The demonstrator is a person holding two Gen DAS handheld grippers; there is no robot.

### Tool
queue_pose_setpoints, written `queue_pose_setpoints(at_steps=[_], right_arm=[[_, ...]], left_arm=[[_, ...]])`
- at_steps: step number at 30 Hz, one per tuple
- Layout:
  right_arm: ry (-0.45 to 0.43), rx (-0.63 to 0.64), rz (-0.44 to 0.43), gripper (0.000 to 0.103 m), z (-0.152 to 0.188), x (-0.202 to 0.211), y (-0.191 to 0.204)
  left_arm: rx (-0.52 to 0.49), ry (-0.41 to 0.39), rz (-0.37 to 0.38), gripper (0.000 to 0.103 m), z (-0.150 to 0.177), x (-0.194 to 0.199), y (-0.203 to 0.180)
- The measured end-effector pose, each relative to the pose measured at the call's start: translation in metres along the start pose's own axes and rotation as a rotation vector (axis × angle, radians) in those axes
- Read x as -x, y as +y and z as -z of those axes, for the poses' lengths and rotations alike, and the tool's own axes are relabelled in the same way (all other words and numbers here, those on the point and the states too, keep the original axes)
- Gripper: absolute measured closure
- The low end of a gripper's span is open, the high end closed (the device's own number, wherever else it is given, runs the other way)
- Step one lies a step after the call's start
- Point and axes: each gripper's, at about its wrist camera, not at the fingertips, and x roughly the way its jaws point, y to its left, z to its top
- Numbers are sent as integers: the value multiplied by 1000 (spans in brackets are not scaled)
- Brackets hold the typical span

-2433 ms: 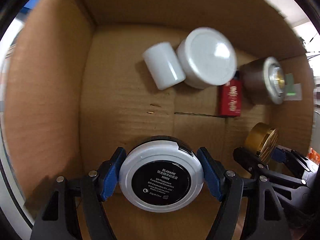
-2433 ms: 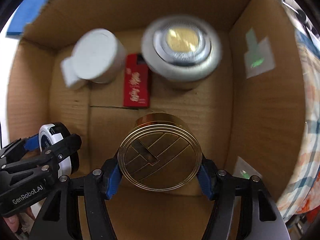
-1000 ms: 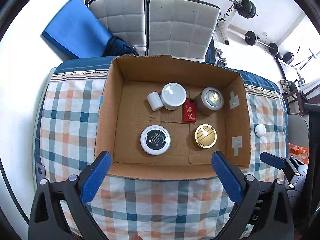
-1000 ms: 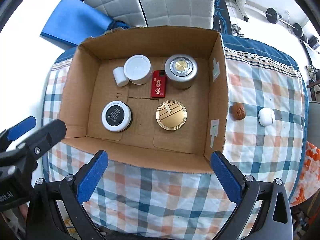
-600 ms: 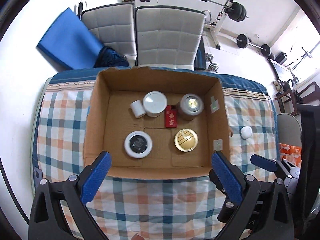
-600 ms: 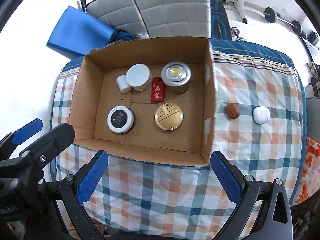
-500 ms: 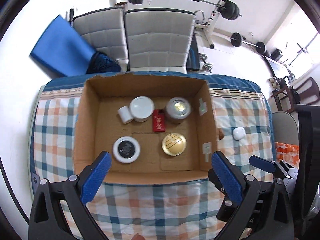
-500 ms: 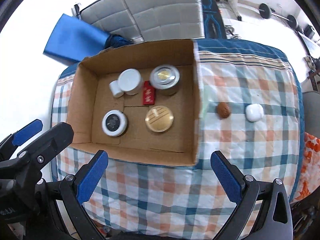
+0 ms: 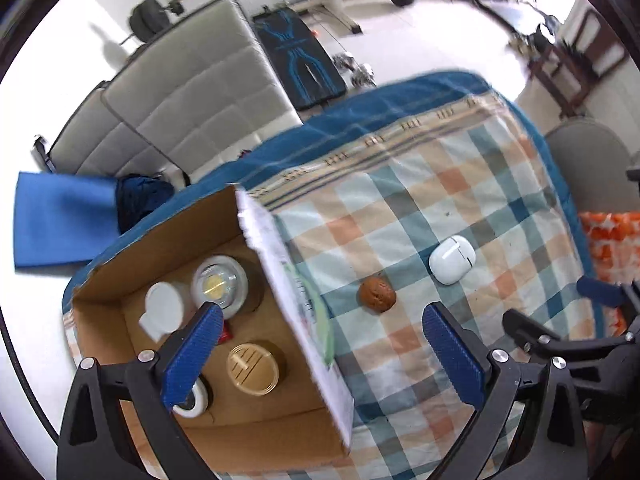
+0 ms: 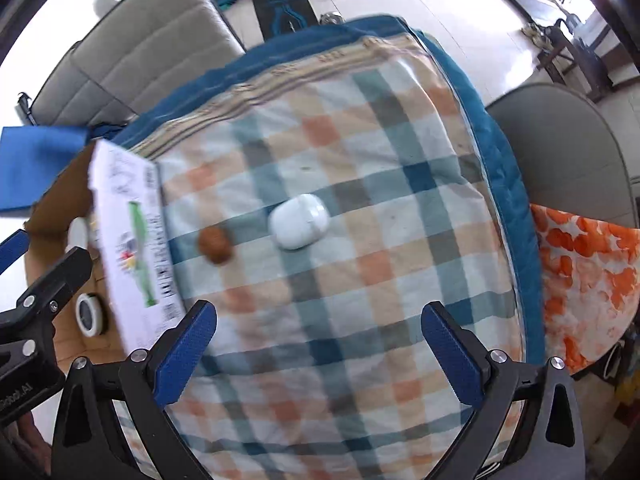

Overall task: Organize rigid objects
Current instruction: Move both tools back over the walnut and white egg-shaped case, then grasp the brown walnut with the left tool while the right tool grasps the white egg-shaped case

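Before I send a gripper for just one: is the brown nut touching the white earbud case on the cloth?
Apart. The right wrist view shows a strip of checked cloth between the brown nut and the white earbud case.

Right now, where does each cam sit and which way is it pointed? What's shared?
Left wrist: above the bed, looking down past its own open tongs at the cardboard box; the right tongs show at the right edge.
Right wrist: above the checked blanket, looking down past its own open tongs; the left tongs show at the left edge.
Shared: the box, brown nut, white earbud case, blanket.
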Motion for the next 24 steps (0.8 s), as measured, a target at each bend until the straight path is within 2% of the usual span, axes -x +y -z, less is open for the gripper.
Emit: queue_pose_setpoints(at_steps=[5, 10, 15, 16, 17, 18, 19, 24], right_arm=[[53, -26, -16, 0, -17, -39, -32], [91, -36, -44, 0, -29, -64, -50], [98, -8, -70, 0, -42, -75, -43], [95, -2, -78, 0, -44, -77, -40], [94, 5, -90, 0, -47, -79, -37], [94, 7, -97, 0, -50, -82, -34], [94, 6, -103, 0, -52, -85, -30], [98, 9, -158, 9, -63, -99, -13]], left_arm=[[-65, 159, 3, 30, -15, -58, -25], [-139, 265, -43, 32, -22, -106, -47], [-224, 359, -91, 32, -24, -146, -64], [-221, 379, -92, 32, -23, -154, -65], [-213, 397, -83, 42, -22, -159, -64], [-202, 411, -61, 58, -22, -162, -63], [-173, 421, -13, 63, -22, -164, -61], [-82, 405, 40, 65, -24, -162, -45]])
